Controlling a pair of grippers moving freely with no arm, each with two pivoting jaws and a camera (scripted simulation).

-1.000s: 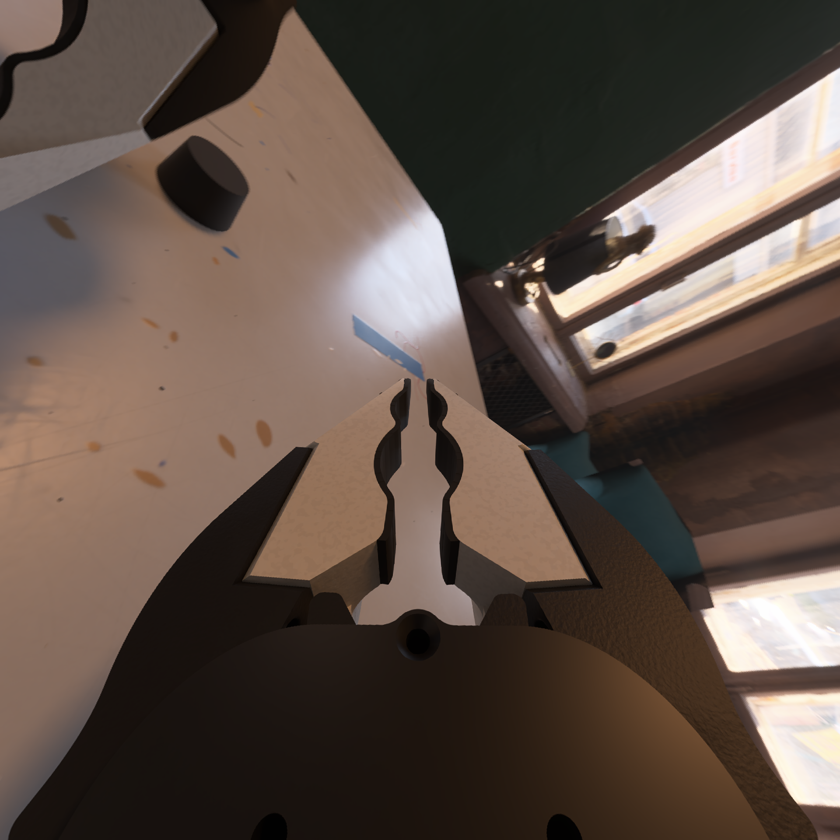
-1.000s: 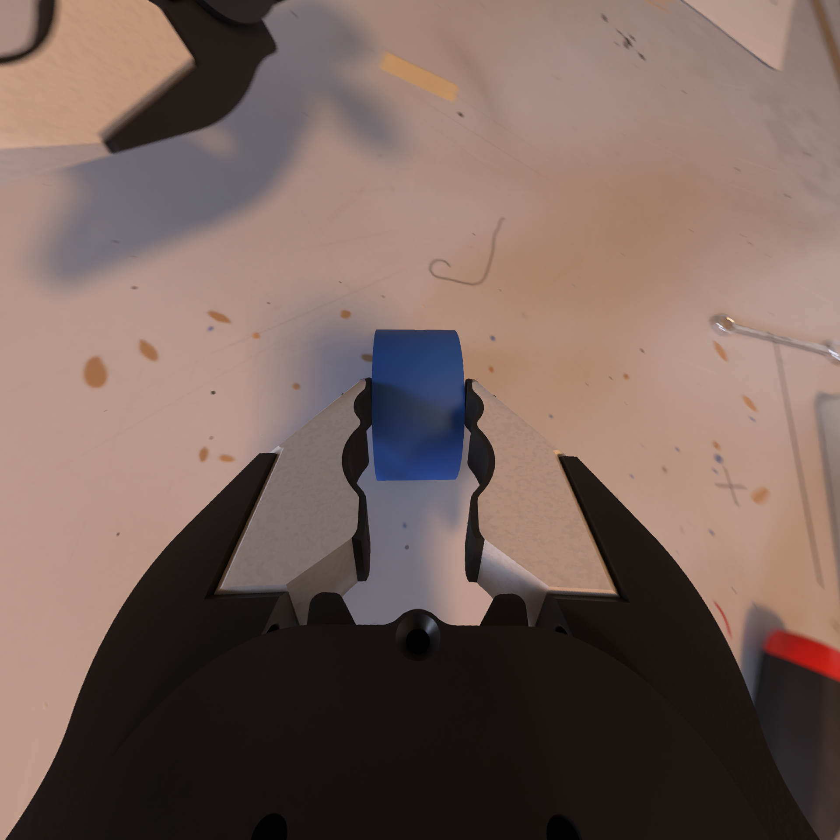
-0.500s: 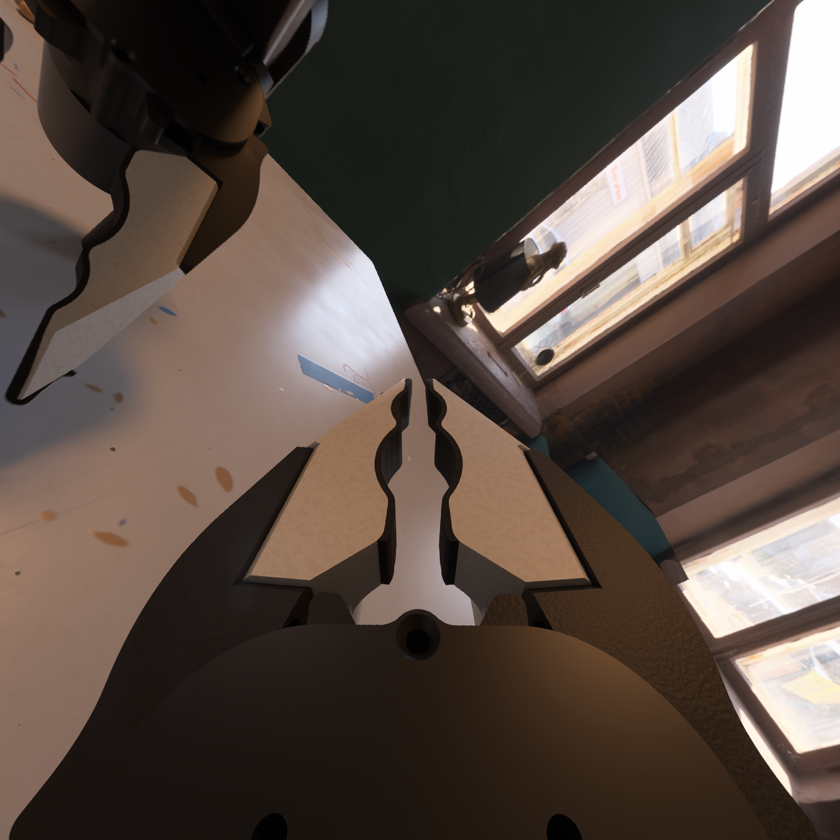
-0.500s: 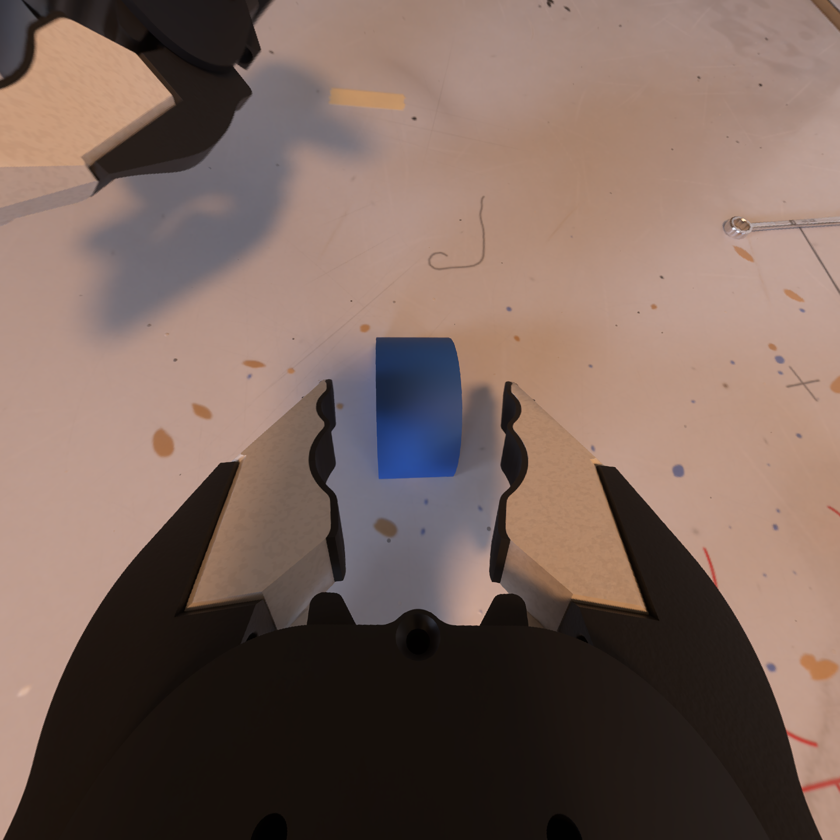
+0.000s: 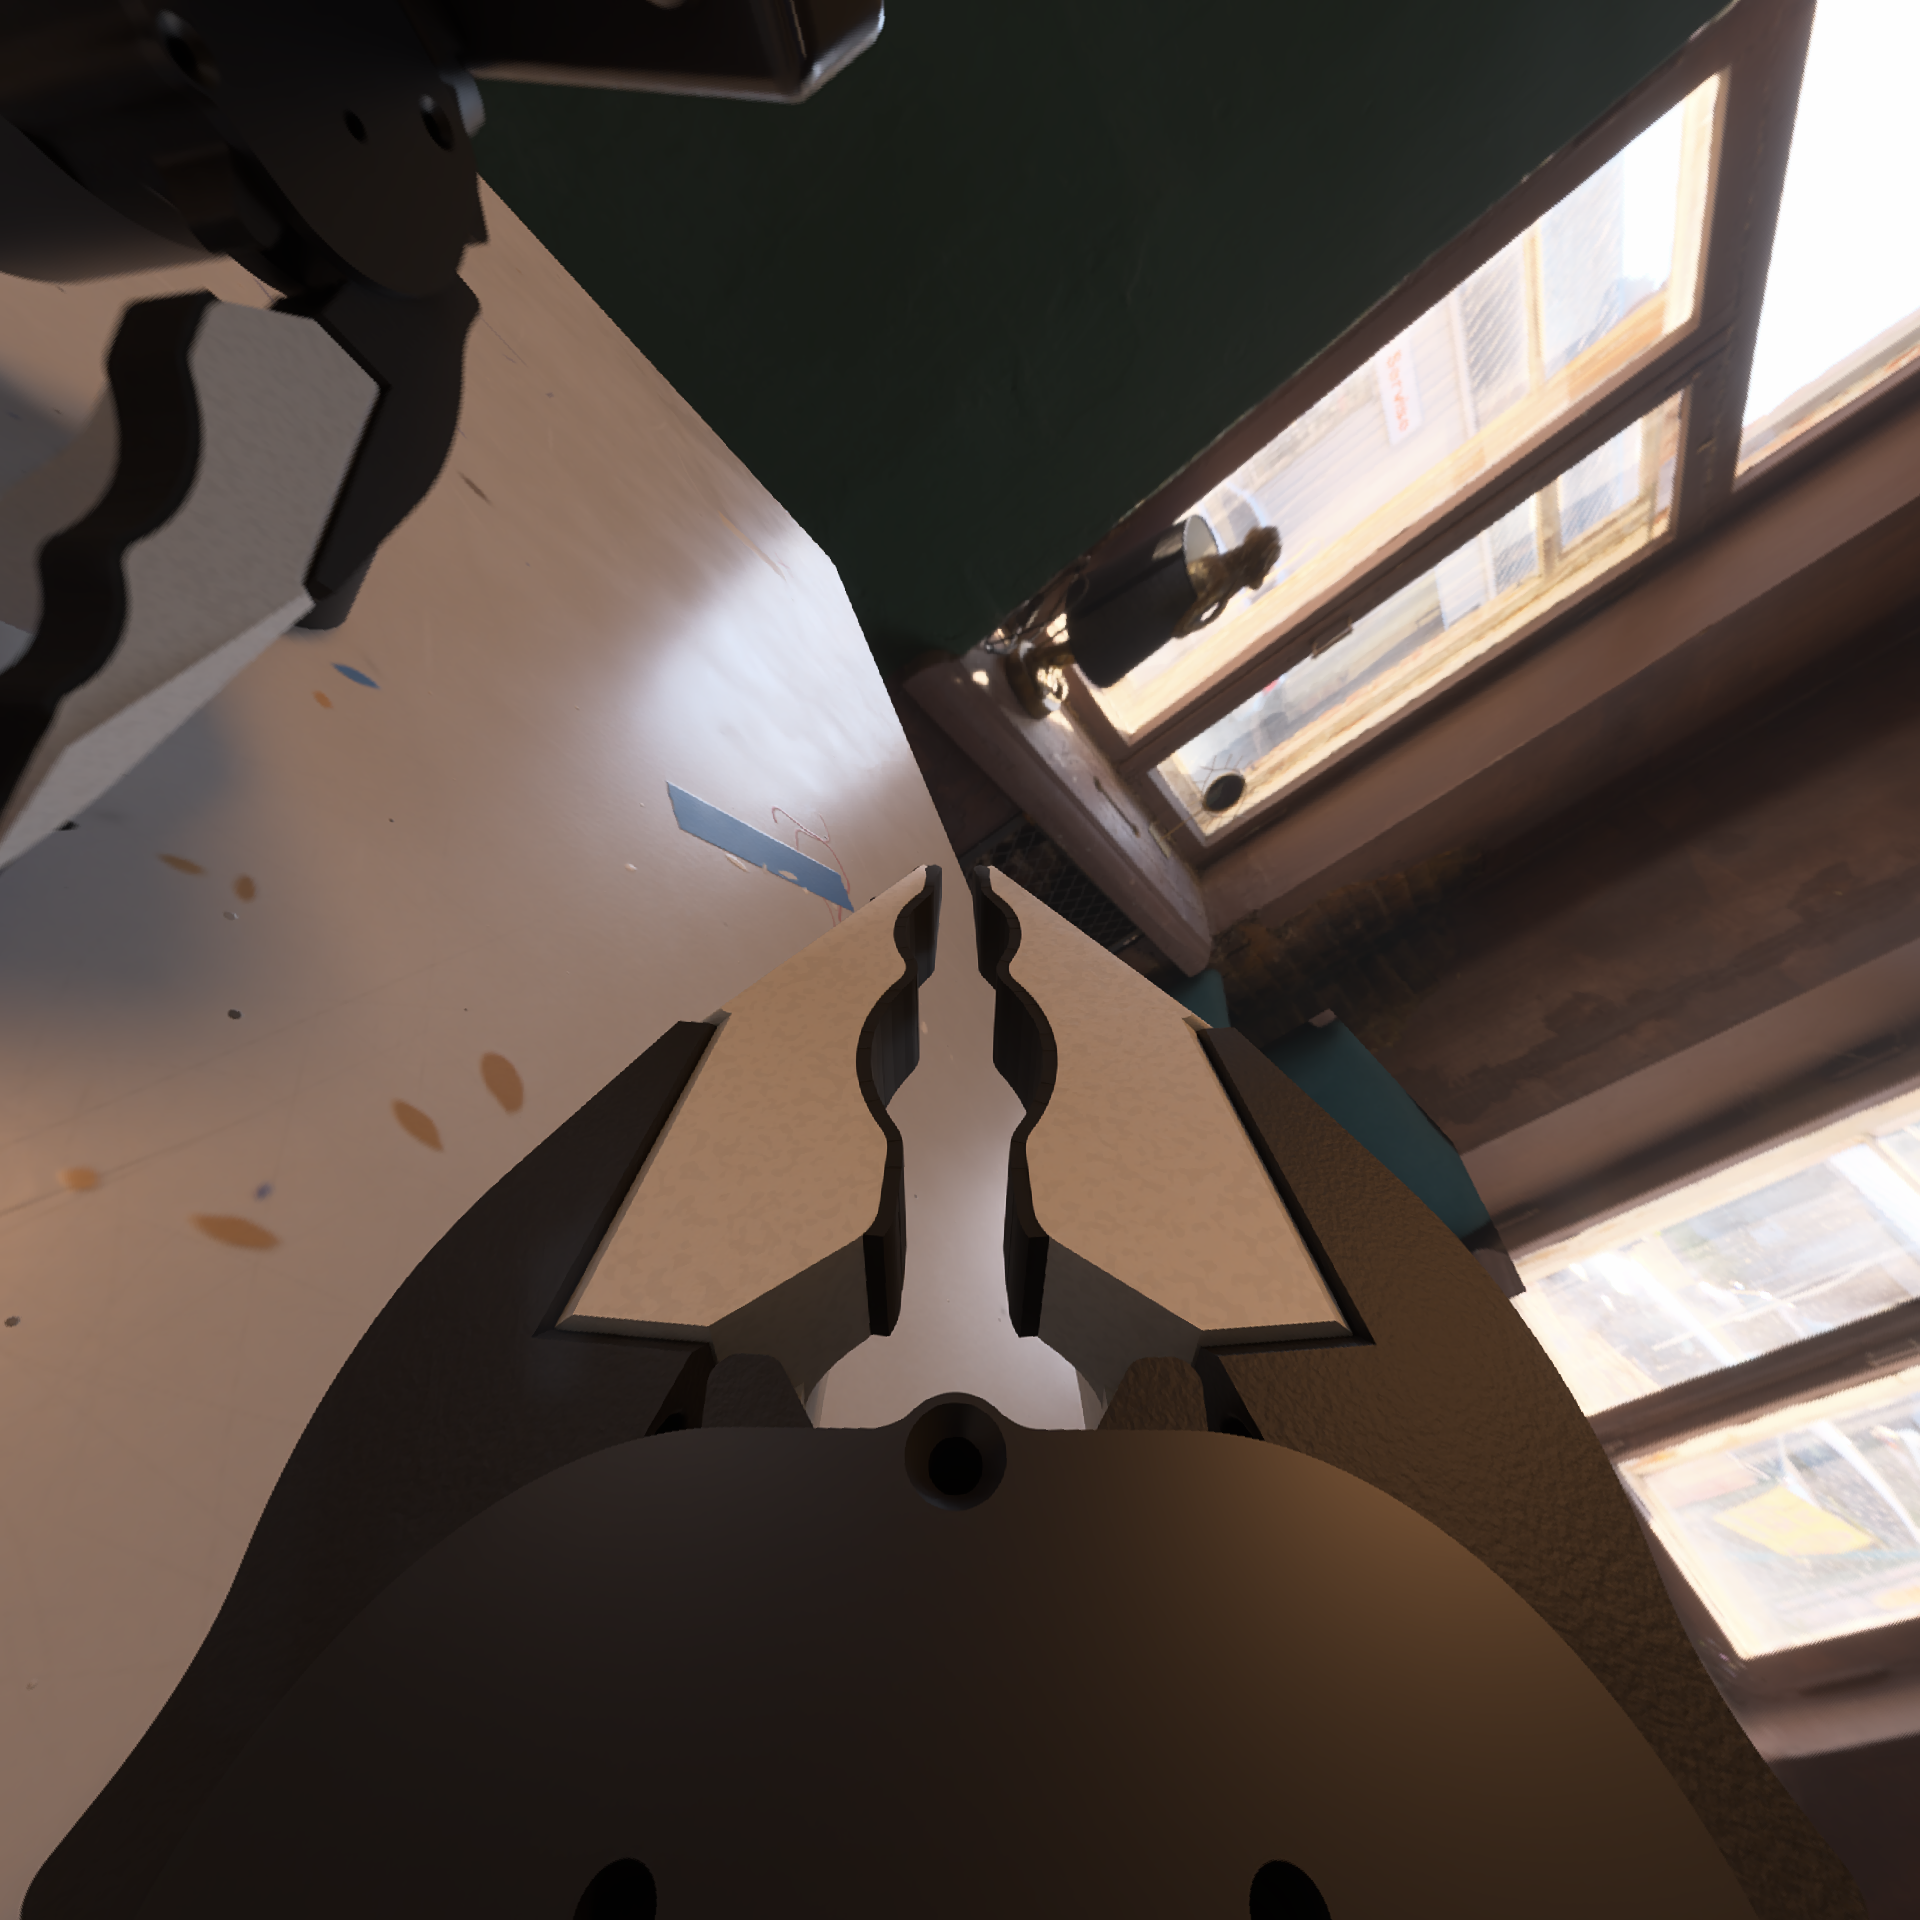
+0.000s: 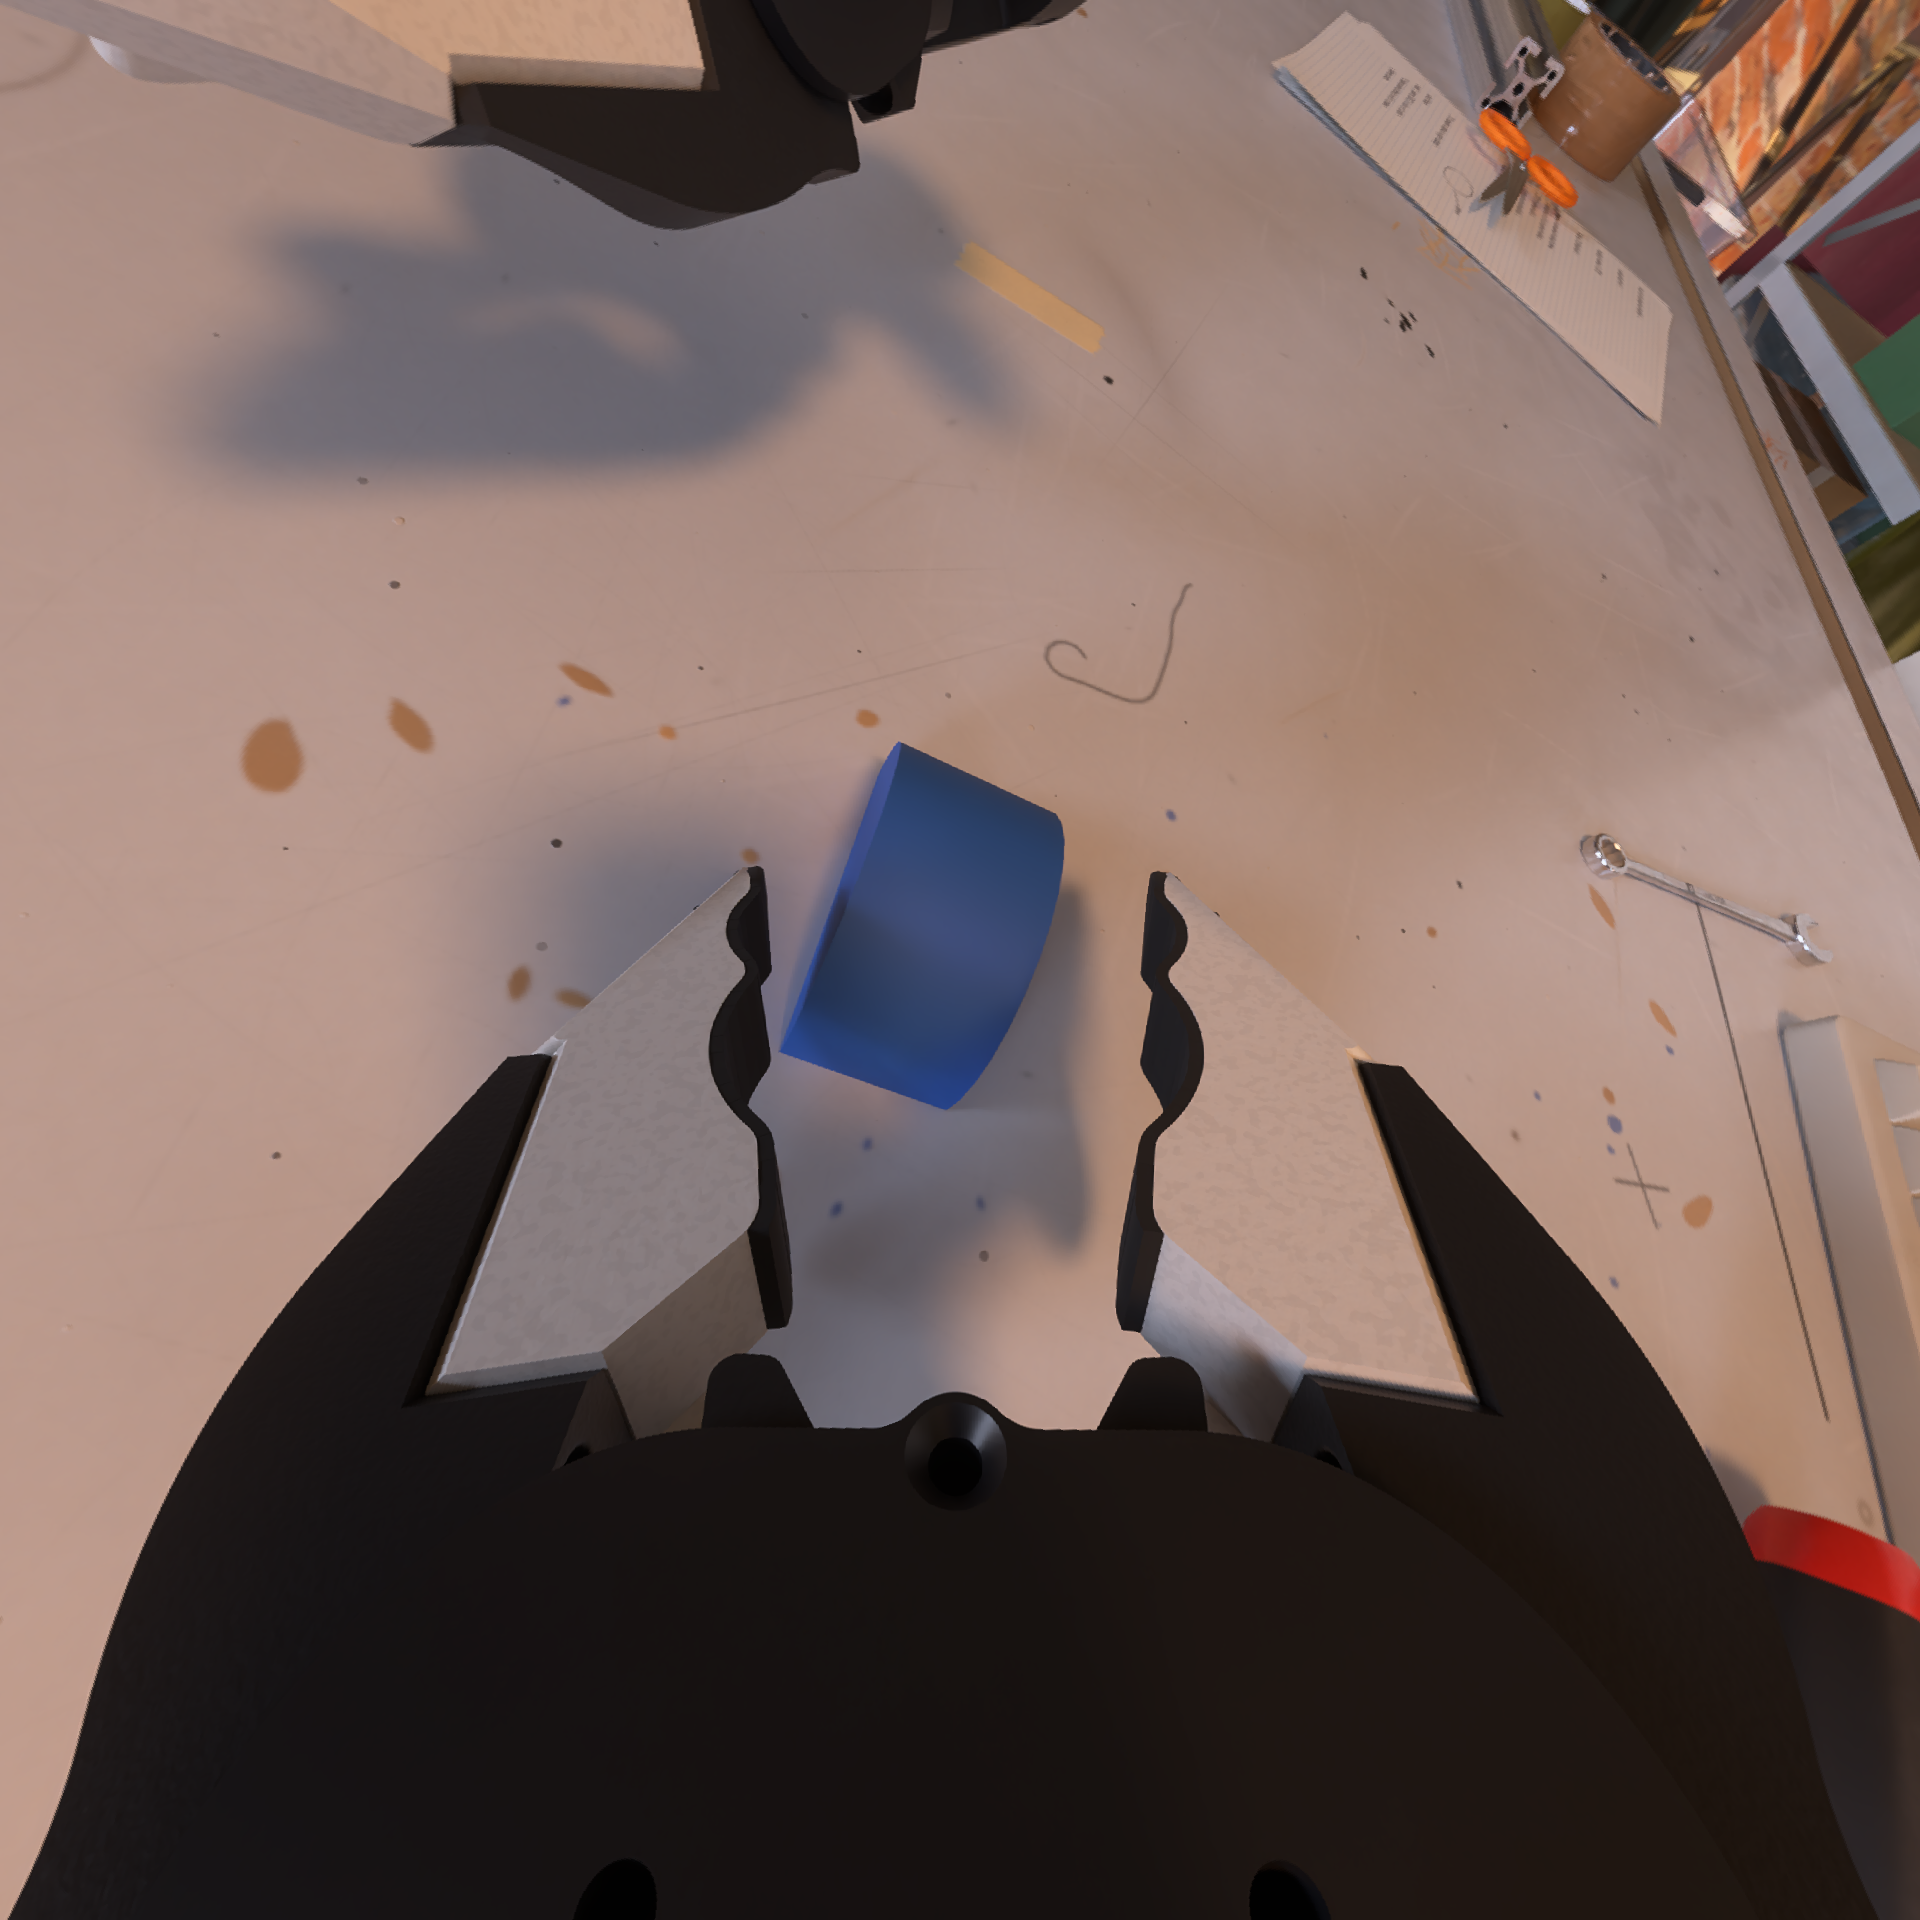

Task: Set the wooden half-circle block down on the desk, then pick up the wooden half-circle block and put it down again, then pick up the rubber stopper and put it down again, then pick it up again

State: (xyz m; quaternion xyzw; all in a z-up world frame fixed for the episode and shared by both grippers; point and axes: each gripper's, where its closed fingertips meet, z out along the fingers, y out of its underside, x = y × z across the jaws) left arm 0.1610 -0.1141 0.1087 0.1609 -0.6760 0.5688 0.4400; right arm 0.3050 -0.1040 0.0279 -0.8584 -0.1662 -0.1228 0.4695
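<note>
Pale and paint-flecked, the tabletop (image 6: 1351, 582) carries the wooden half-circle block (image 6: 930, 930) (painted blue), which lies on it tilted, its flat face toward the left. The right tongs (image 6: 954, 904) stand apart around it, both fingers clear of the block, with shadow showing on each side. To the right lie a small wrench (image 6: 1704, 902) and, at the far right edge, a sheet of paper (image 6: 1486, 197) with orange-handled scissors (image 6: 1522, 161). The left tongs (image 5: 954, 888) are drawn nearly together with only a thin slit between the tips, gripping nothing, near the tabletop's edge by a window (image 5: 1455, 499). No rubber stopper shows in either view.
</note>
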